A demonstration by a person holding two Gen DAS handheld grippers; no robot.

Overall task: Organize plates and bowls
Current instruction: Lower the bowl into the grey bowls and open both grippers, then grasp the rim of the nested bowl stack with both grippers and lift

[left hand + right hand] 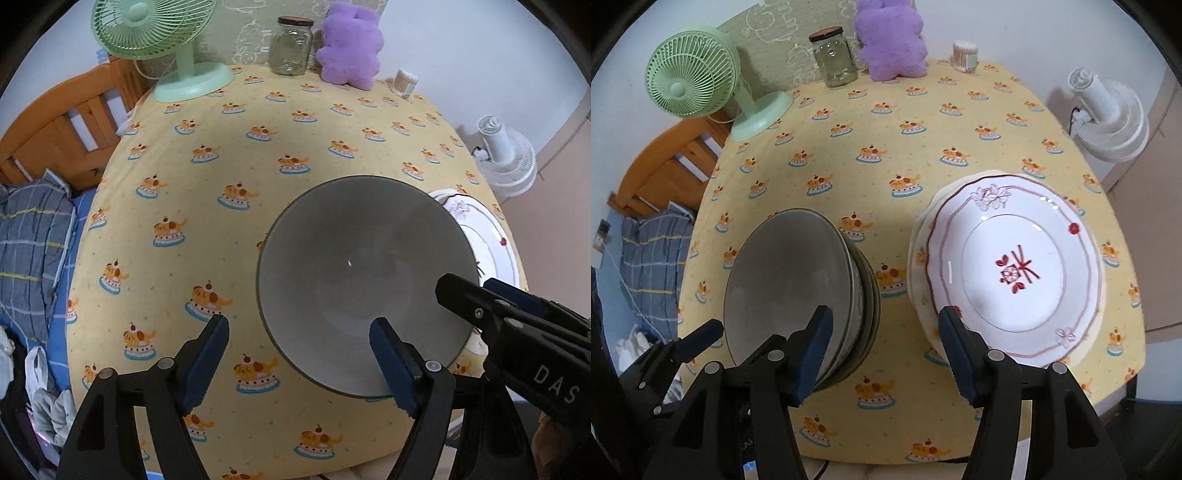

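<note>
Grey bowl stack (801, 295): sits front-left on your table (886, 147), leaning.
Left gripper (299, 354): yours, jaws apart, empty; top bowl just right of it.
Right gripper (884, 347): parted, empty, between stacks.
Plates (1015, 269): stacked right, near table edge.
Room: open cloth behind.

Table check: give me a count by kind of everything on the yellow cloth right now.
Bowl stacks: 1, grey bowls, number inside unclear
Plate stacks: 1, white plates, at least 2
Fans: 1, green fan
Jars: 1, glass jar
Plush toys: 1, purple toy
Toothpick holders: 1, holder
Total: 6 items or stacks
</note>
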